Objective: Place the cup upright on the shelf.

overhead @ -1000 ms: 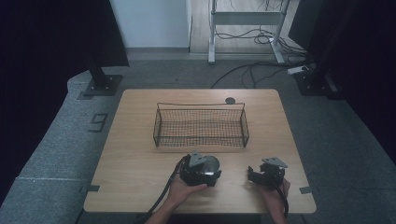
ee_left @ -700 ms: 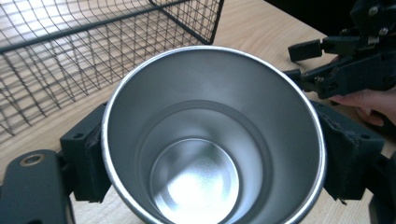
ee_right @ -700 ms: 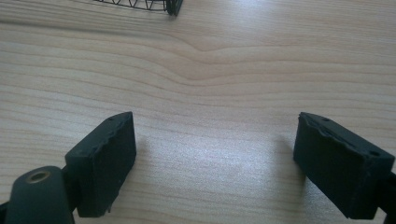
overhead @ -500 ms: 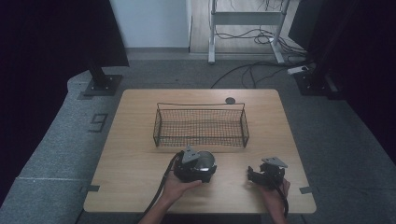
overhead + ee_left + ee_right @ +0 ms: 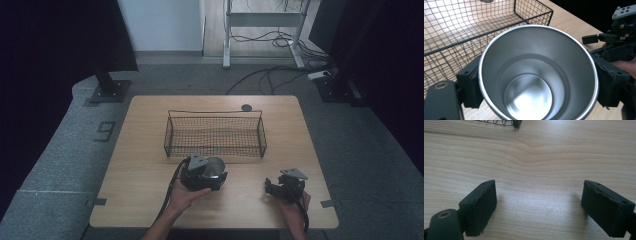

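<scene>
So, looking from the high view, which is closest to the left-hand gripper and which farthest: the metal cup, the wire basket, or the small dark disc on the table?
1. Metal cup: held between the jaws of the left gripper, at the near side of the table.
2. Wire basket: just beyond the cup, mid-table.
3. Small dark disc: past the basket, near the far edge.

A light wooden counter (image 5: pixel 150 150) stood on grey carpet (image 5: pixel 65 160). Behind the counter, a white wall (image 5: pixel 160 22) met the floor. Right of that wall stood a metal frame (image 5: pixel 262 20) with loose cables (image 5: pixel 265 75) below it. Dark panels on black floor bases (image 5: pixel 110 90) flanked the counter on both sides.
</scene>
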